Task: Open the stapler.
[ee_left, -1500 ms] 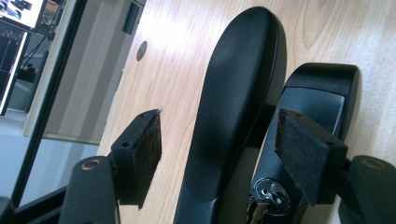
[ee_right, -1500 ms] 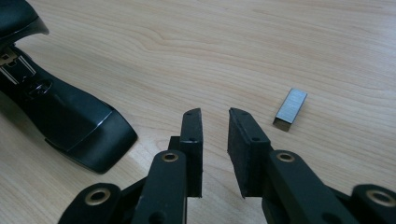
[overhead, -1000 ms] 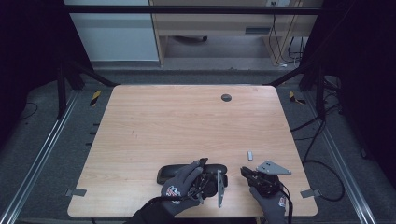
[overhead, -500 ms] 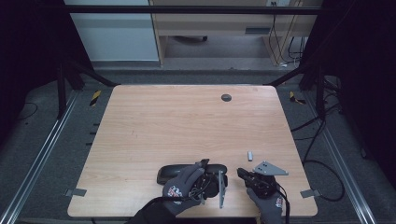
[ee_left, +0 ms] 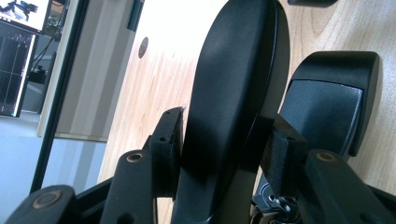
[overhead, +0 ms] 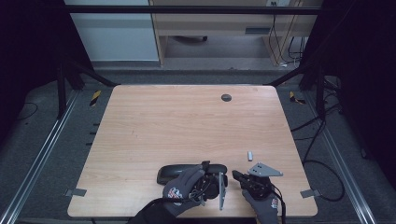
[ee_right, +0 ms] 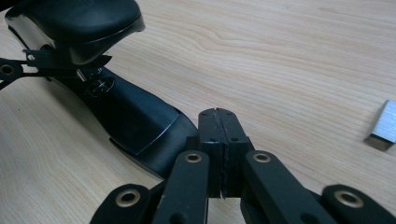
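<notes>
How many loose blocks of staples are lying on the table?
1. The silver staple block lies on the bare table toward its right edge, just beyond the right gripper and apart from the black stapler. Others could be hidden under the hands.

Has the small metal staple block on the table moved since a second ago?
No. The staple block lies at the same spot relative to the table's right edge.

No word, number or brand can be read anywhere: the red-and-white emblems on the backs of the person's gloves (overhead: 175,192), near the front edge of the tabletop (overhead: 187,126), are too small and blurred to make out.
</notes>
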